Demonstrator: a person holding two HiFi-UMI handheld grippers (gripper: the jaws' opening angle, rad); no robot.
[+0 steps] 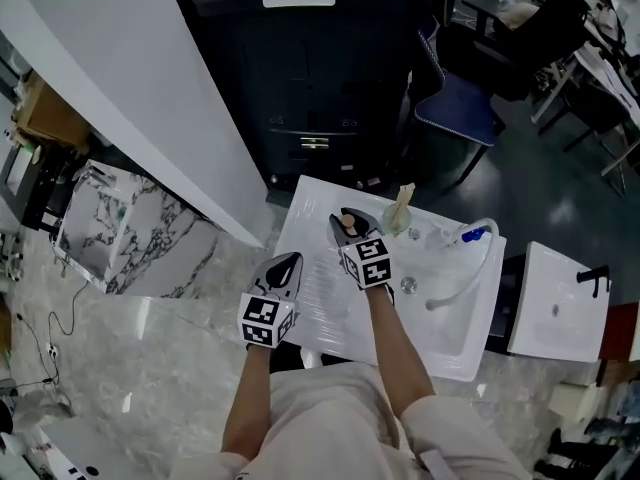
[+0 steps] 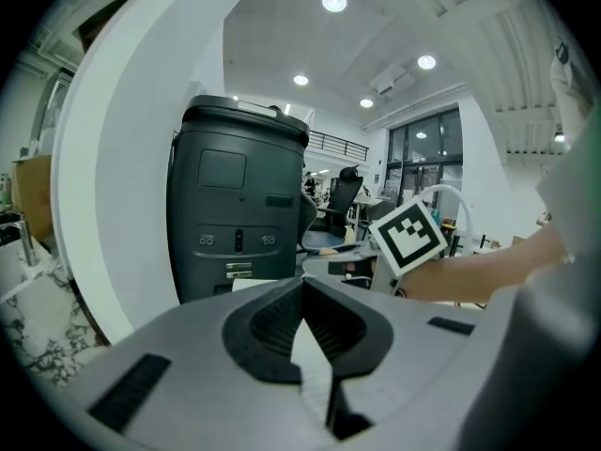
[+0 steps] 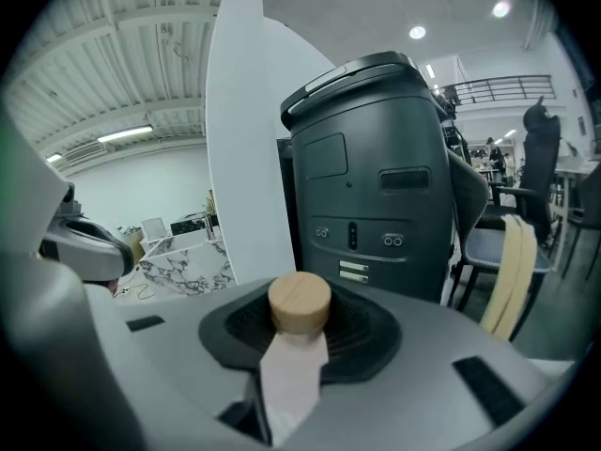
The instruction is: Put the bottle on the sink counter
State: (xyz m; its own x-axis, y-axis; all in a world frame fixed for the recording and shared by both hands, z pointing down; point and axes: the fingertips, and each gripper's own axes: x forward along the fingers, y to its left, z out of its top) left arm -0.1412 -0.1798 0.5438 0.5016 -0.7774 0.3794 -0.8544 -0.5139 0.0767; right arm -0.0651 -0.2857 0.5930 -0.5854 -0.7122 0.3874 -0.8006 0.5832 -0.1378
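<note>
My right gripper point(image 1: 344, 222) is shut on a small pale bottle with a round wooden cap point(image 3: 300, 303). The bottle stands upright between the pads, its pinkish body point(image 3: 289, 376) below the cap. In the head view the cap point(image 1: 349, 224) hangs over the back part of the white sink counter point(image 1: 310, 303), left of the basin point(image 1: 455, 313). My left gripper point(image 1: 289, 262) hovers over the counter's left edge, its tips touching, with nothing between them point(image 2: 302, 289). The right gripper's marker cube point(image 2: 408, 236) shows in the left gripper view.
A tan utensil in a clear cup point(image 1: 400, 210) stands at the counter's back, just right of the bottle. A white hose faucet point(image 1: 470, 266) arches over the basin. Behind the counter stand a tall dark bin point(image 1: 310, 68), a slanted white panel point(image 1: 130, 78) and a blue chair point(image 1: 455, 108). Another white sink point(image 1: 560, 303) lies right.
</note>
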